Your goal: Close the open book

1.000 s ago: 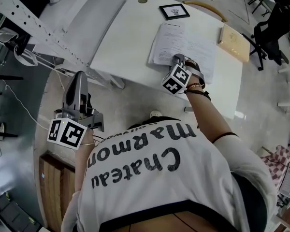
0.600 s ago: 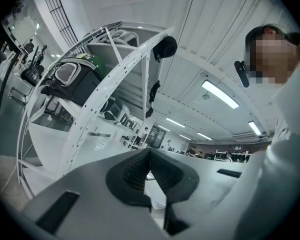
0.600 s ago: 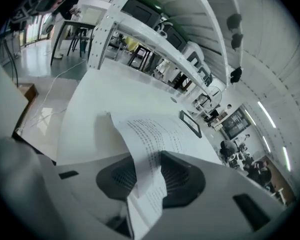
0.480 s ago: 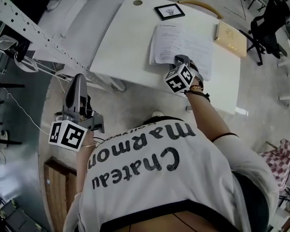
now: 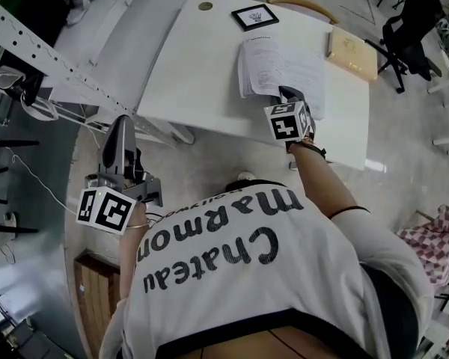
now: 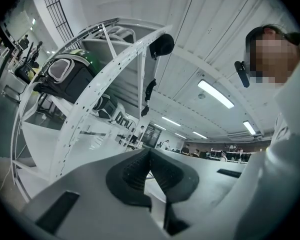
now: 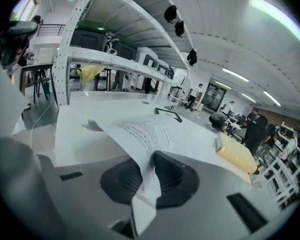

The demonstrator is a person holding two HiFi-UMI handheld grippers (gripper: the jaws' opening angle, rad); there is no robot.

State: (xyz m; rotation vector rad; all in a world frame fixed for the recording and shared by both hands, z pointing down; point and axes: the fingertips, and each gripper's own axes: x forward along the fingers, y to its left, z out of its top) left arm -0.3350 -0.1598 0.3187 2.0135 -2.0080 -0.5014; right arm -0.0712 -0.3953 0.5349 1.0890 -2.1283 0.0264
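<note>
**Fig.** Open book [image 5: 284,69], lying flat on the far-right part of the white table [image 5: 194,73]. The spread's long axis runs approx. left-right, with the spine taken to run near-far. Text lines are visible but too small to read.

**(a)** Page [image 7: 140,134]: one leaf rises off the spread at the book's near edge, curling up and to the left in the right gripper view.

**(b)** Right gripper [image 5: 284,94]: sits at the near edge of the book, about mid-spread, pointing away from the person and downward. Its jaws are closing, with the leaf's near edge between the pads [image 7: 172,176], i.e. a pinch on paper only, not on the cover. The book lies directly beyond this gripper.

**(c)** Left gripper [image 5: 122,120]: jaws pressed together, nothing between them. It is held level off the table's near-left side, well apart from the book. The right hand is thus much the nearer.

**(d)** Surroundings: tan notebook [image 5: 350,51] just right of the book, and a framed marker card [image 5: 254,16] beyond it.

**Note:** closing prob. needs a sideways sweep across the spine. Which half this leaf belongs to can't be told.
</note>
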